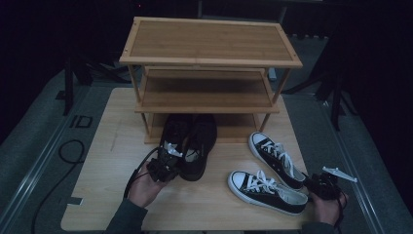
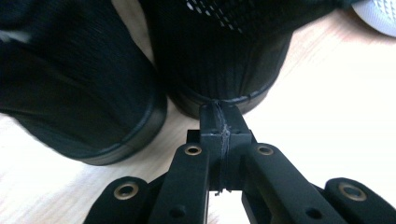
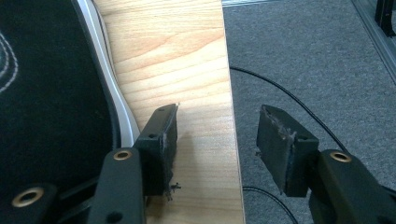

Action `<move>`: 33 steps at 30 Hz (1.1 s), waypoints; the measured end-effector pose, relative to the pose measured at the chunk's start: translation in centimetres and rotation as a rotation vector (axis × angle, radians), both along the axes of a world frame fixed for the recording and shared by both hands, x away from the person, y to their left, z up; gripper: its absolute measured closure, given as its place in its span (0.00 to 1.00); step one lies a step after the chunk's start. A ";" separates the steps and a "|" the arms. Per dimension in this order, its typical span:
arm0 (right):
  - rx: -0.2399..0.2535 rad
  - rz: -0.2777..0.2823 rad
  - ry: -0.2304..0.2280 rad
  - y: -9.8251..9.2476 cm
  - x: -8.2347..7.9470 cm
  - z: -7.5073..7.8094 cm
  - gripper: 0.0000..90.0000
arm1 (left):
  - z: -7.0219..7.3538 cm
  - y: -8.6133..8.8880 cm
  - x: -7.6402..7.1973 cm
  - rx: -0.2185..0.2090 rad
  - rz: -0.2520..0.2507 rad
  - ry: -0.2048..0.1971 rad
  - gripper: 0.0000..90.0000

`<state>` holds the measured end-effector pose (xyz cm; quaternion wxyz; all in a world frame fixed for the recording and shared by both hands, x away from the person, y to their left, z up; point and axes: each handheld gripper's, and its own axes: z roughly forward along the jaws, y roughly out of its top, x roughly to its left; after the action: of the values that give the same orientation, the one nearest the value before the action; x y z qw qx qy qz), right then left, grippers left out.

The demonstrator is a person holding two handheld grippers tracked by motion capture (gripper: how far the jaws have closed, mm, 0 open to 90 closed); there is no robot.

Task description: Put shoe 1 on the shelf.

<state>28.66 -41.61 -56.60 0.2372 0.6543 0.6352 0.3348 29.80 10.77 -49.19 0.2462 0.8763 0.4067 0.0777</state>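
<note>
From above, the left claw point(image 1: 164, 165) sat at the heels of two black shoes point(image 1: 191, 142) on the table point(image 1: 107, 161) before a rack point(image 1: 209, 73). Its own view showed it clenched, tips at one heel point(image 2: 224, 70); whether fabric was pinched, unclear. The right claw point(image 3: 217, 140) stood released beside a sneaker point(image 3: 51, 107).

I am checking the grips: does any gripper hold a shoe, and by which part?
The left gripper looks shut at the heel rim of a black shoe; a pinch cannot be told. The right gripper is open, holding nothing.

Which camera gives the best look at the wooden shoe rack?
The high view: the wooden shoe rack stands whole there, all three shelves visible behind the shoes. The left gripper view has black shoe heels instead, the right gripper view the table edge and floor.
</note>
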 end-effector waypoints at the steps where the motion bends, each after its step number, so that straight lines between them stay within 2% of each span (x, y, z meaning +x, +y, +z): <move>1: 0.000 0.000 0.000 0.0 0.0 0.0 0.53 | -0.2 -0.1 -0.1 0.001 -0.001 0.004 1.00; 3: 0.001 0.000 0.000 0.0 0.0 0.0 0.53 | -0.7 -0.4 -0.3 -0.009 0.000 0.010 1.00; 7: 0.000 0.001 0.000 0.0 0.0 0.0 0.53 | -1.3 -0.7 -0.5 -0.002 -0.020 0.017 1.00; 15: -0.001 0.001 0.000 0.0 0.0 0.0 0.53 | -2.4 -1.1 -0.8 -0.004 -0.027 0.026 1.00; 24: -0.001 0.001 0.000 0.0 0.0 0.0 0.53 | -2.5 -2.2 -0.6 -0.028 -0.044 0.018 1.00; 28: -0.001 0.001 -0.001 0.0 0.0 0.0 0.53 | -2.5 -2.4 -0.2 -0.028 -0.034 0.008 1.00; 33: -0.001 0.001 -0.001 0.0 0.0 0.0 0.53 | -2.7 -2.8 0.5 -0.054 -0.022 0.005 1.00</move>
<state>28.66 -41.60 -56.60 0.2378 0.6536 0.6357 0.3348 30.34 7.92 -51.91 0.2698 0.8740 0.3994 0.0619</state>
